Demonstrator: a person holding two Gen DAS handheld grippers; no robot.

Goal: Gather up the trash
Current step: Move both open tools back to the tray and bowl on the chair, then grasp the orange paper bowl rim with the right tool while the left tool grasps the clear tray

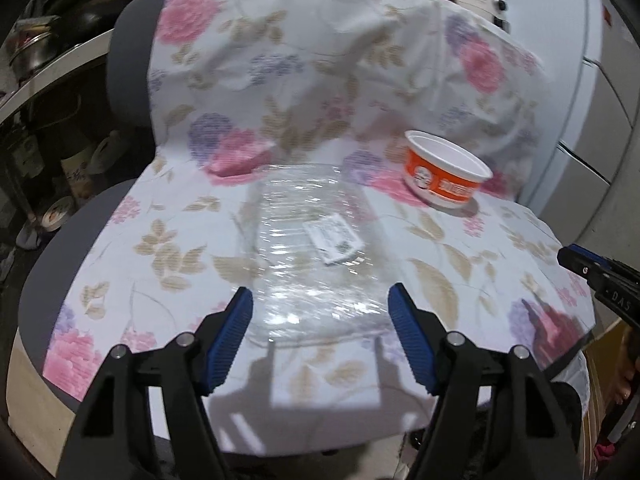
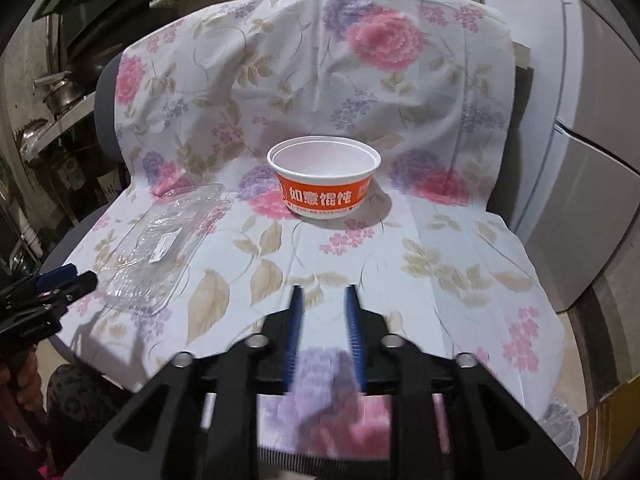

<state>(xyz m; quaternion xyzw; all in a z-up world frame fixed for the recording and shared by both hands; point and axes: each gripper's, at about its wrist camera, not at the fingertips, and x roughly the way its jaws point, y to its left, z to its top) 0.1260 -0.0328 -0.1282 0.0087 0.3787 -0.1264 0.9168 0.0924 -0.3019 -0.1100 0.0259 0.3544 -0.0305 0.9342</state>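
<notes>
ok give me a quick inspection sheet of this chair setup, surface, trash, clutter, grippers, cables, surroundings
surface: floral cloth draped over a grey chair seat and back.
job's things: clear plastic tray lying flat with a small label on it; orange and white paper bowl upright, looks empty, apart from the tray.
clutter: nothing seen on the cloth.
grippers: left gripper open, at the tray's near edge, holding nothing; right gripper fingers apart with a narrow gap, facing the bowl, holding nothing.
cables: nothing seen.
surroundings: shelves with metal pots on the left; white fridge on the right.
</notes>
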